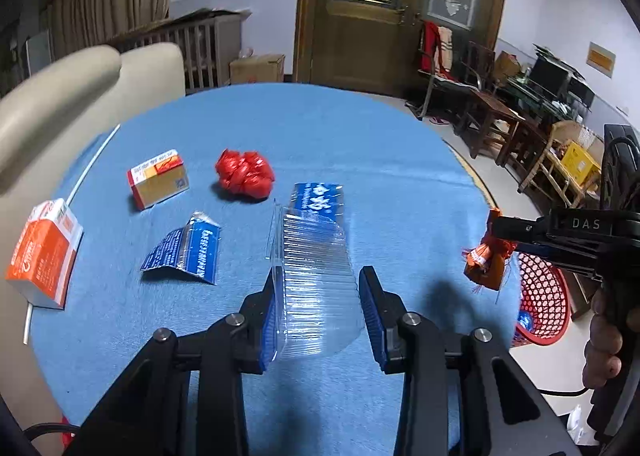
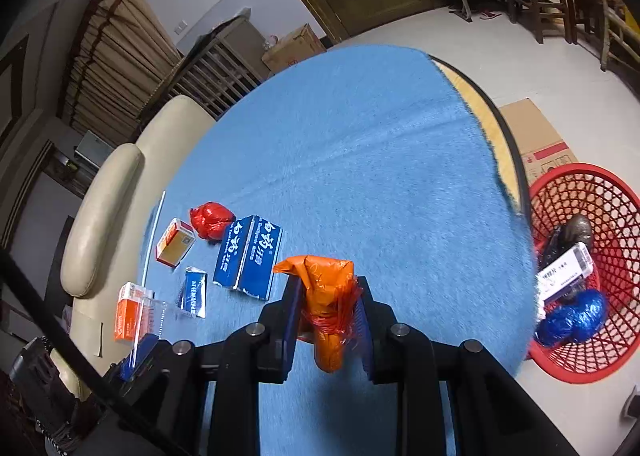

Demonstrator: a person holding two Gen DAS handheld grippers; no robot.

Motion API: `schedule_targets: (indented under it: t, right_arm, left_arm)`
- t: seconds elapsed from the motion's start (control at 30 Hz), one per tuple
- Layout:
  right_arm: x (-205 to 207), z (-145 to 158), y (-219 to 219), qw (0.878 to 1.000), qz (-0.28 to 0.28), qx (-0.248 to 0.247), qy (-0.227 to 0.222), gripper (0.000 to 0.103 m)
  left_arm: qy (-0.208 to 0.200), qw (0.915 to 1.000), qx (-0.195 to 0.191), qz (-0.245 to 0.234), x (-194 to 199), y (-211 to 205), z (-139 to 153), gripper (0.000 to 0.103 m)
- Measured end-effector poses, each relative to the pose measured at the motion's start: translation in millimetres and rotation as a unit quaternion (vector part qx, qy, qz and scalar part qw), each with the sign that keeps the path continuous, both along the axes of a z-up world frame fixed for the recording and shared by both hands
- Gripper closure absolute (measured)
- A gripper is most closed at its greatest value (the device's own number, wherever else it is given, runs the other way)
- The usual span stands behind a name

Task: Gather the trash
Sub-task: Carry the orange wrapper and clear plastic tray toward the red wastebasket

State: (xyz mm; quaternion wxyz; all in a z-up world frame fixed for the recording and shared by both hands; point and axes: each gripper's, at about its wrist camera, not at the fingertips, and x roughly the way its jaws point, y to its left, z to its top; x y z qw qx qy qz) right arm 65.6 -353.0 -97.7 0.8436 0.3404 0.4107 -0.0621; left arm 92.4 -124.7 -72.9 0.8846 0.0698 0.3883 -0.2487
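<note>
Above the blue-clothed table (image 1: pixel 360 143), my left gripper (image 1: pixel 320 280) is shut on a clear ribbed plastic container (image 1: pixel 316 256), which sticks out forward between the pads. In the right wrist view my right gripper (image 2: pixel 328 288) is shut on a crumpled orange plastic bag (image 2: pixel 326 296). The left wrist view shows that gripper (image 1: pixel 496 225) at the table's right edge with the orange bag (image 1: pixel 486 262) hanging from it. On the cloth lie a red crumpled bag (image 1: pixel 244 173), a small yellow-red box (image 1: pixel 158 177), an orange-white box (image 1: pixel 44 252), a blue foil wrapper (image 1: pixel 184 252) and a blue toothpaste box (image 1: pixel 318 195).
A red mesh basket (image 2: pixel 608 195) stands on the floor right of the table, holding a blue bag (image 2: pixel 576 316), a white box and a dark item. A beige sofa (image 1: pixel 60 95) runs along the left. A white straw (image 1: pixel 92 163) lies near the left edge. Chairs and cartons stand behind.
</note>
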Motion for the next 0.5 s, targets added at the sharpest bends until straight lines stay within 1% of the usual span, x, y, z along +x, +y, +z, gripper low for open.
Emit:
schedule_targets:
  t: [0.27, 0.5]
  right_arm:
    - [-38, 10, -9, 1.0, -0.014, 0.001, -0.023, 0.076]
    - [-65, 13, -17, 0.999, -0.025, 0.003, -0.039, 0.076]
  left_arm:
    - [-0.028, 0.9993, 0.02, -0.017, -30, -19, 12, 0.064]
    - [-0.045, 0.998, 0.037, -0.025, -50, -32, 17, 0.064]
